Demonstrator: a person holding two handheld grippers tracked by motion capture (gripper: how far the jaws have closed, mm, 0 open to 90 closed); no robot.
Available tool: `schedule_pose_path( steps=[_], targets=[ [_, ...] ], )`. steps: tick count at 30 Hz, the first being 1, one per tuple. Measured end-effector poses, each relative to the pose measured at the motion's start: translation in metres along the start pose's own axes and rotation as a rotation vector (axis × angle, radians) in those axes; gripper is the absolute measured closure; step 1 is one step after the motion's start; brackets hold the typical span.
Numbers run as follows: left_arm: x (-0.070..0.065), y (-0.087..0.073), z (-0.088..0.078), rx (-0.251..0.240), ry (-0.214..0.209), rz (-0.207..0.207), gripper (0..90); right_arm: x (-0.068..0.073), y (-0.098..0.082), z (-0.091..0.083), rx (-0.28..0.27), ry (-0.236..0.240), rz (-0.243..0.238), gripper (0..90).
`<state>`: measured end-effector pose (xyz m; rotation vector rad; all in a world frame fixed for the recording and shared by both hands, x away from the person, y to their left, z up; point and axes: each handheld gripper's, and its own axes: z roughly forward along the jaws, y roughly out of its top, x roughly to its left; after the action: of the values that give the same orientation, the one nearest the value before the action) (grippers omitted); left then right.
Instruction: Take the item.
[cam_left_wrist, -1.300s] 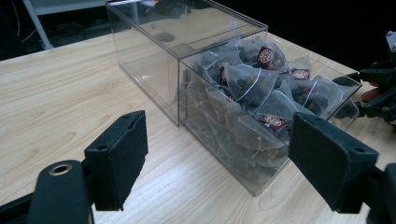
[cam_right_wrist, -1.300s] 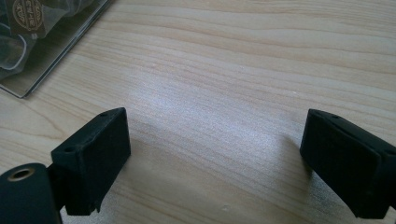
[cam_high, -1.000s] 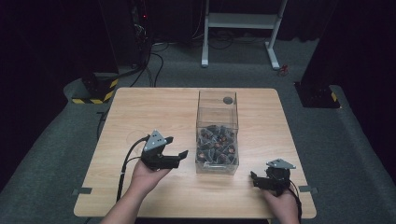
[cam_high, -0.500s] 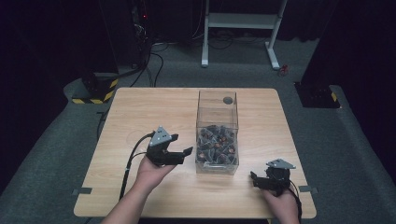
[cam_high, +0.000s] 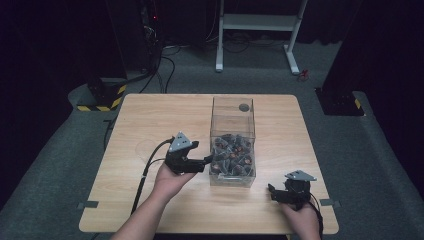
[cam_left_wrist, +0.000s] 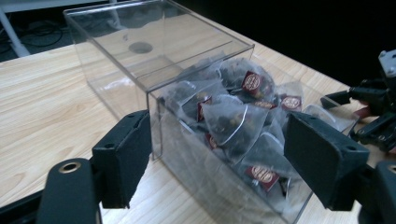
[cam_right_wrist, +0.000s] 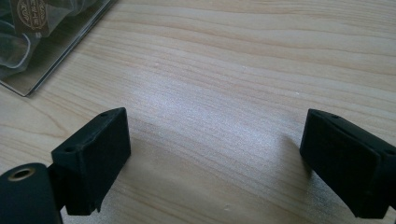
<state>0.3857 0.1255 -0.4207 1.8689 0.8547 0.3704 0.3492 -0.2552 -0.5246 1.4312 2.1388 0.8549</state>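
The clear box (cam_high: 232, 142) stands near the middle of the wooden table (cam_high: 150, 120), its near half piled with pyramid tea bags (cam_left_wrist: 233, 123) bearing small red tags. The left gripper (cam_high: 207, 161) is right up against the box's left wall near its front corner, jaws spread wide and holding nothing, and in the left gripper view they frame that corner without touching it. The right gripper (cam_high: 273, 190) sits apart from the box off its front right corner, jaws wide open and empty over bare wood.
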Motion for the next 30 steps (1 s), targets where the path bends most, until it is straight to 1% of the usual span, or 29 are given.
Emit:
schedule_pose_path(
  steps=[5,7,9,13,16,21,27,30],
  targets=[
    [-0.002,0.003,0.006,0.008,-0.008,0.008,24.8,0.0,0.0,0.0,-0.002,0.0,-0.003,8.4],
    [-0.003,0.004,0.01,0.007,-0.012,0.004,25.1,0.0,0.0,0.0,-0.002,0.001,-0.003,8.4],
    [-0.003,0.006,0.014,0.011,-0.013,0.011,25.5,0.0,0.0,0.0,0.0,0.002,-0.001,8.4],
    [-0.002,0.008,0.021,0.003,-0.021,-0.004,27.2,0.0,0.0,0.0,0.0,0.003,-0.002,8.4],
    [-0.001,0.007,0.024,0.006,-0.026,-0.012,29.0,0.0,0.0,0.0,-0.003,0.003,-0.007,8.4],
    [0.001,0.006,0.029,0.012,-0.02,-0.015,33.6,0.0,0.0,0.0,-0.001,0.004,-0.006,8.5],
    [0.002,0.005,0.034,0.016,-0.032,-0.027,43.9,0.0,0.0,0.0,-0.001,0.005,-0.007,8.5],
    [0.001,0.004,0.036,0.016,-0.039,-0.03,47.3,0.0,0.0,0.0,-0.001,0.005,-0.007,8.5]
  ],
)
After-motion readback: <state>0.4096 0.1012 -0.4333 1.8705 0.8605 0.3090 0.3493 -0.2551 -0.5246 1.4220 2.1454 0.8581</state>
